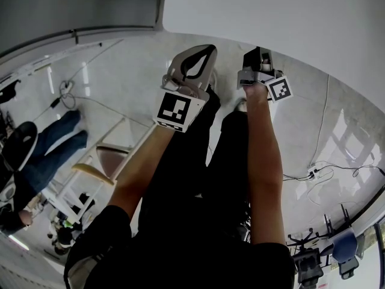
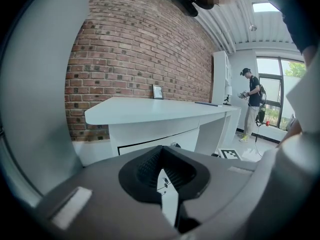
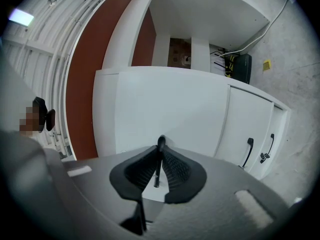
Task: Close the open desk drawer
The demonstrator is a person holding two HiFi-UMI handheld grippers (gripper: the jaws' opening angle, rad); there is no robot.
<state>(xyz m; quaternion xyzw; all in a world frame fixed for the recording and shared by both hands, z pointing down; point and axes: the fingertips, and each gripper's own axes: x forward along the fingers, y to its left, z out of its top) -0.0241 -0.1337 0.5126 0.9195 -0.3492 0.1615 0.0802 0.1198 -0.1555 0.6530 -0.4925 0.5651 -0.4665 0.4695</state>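
The white desk (image 1: 271,17) fills the top right of the head view, with both grippers held out toward it. My right gripper (image 1: 257,56) is at the desk's edge. In the right gripper view its jaws (image 3: 160,149) are shut on a thin black drawer handle (image 3: 159,159) standing off a white drawer front (image 3: 165,109). My left gripper (image 1: 201,56) hangs beside it, shut with nothing between the pads (image 2: 161,156). The left gripper view shows the desk (image 2: 150,109) from the side, with a drawer front (image 2: 150,141) outlined by a dark gap.
Two more black handles (image 3: 248,151) sit on neighbouring white fronts. A person (image 2: 252,101) stands by the window. A seated person in jeans (image 1: 48,143) and a stool (image 1: 111,155) are at the left. Cables (image 1: 313,173) and chair bases (image 1: 319,257) lie on the floor at right.
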